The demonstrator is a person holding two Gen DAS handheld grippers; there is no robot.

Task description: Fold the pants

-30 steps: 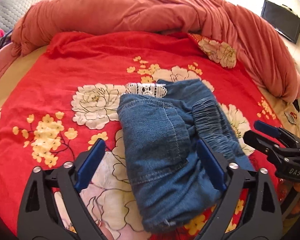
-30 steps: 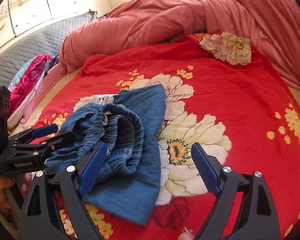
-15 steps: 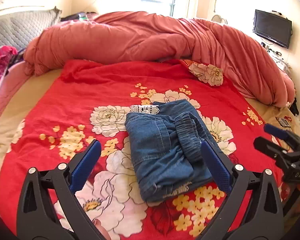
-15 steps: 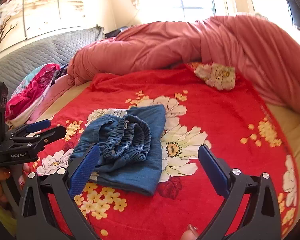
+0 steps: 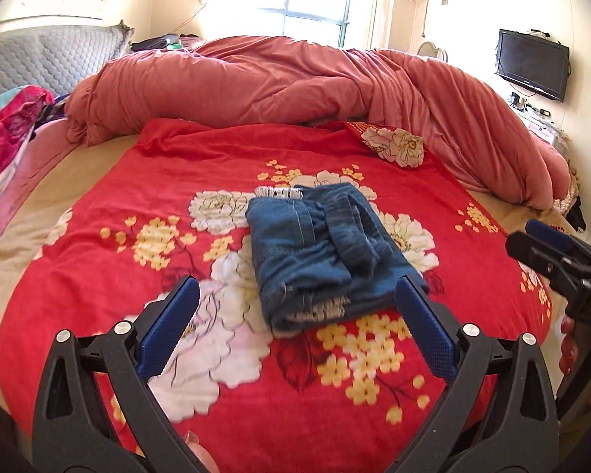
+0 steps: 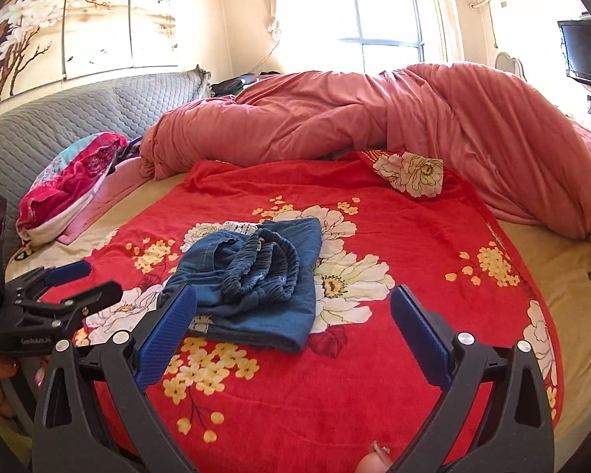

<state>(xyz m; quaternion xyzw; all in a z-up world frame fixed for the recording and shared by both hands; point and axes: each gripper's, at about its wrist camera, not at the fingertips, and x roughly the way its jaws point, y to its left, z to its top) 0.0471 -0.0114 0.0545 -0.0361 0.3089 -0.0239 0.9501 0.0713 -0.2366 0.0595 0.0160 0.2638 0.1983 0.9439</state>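
The blue denim pants [image 5: 323, 252] lie folded in a compact bundle on the red floral blanket [image 5: 177, 165], elastic waistband on top, with white lace trim at the far edge. They also show in the right wrist view [image 6: 256, 276]. My left gripper [image 5: 295, 327] is open and empty, held back above the near side of the blanket. My right gripper [image 6: 295, 331] is open and empty, also pulled back from the pants. Each gripper shows in the other's view, the right one [image 5: 551, 252] and the left one [image 6: 71, 291].
A bunched pink-red duvet [image 5: 295, 86] runs along the far side of the bed. A pink and teal pile of clothes [image 6: 71, 173] lies at the left by the grey quilted headboard [image 6: 78, 118]. A TV [image 5: 532, 63] hangs on the right wall.
Both grippers have drawn back and up from the folded pants, which now look smaller and lie untouched on the blanket.
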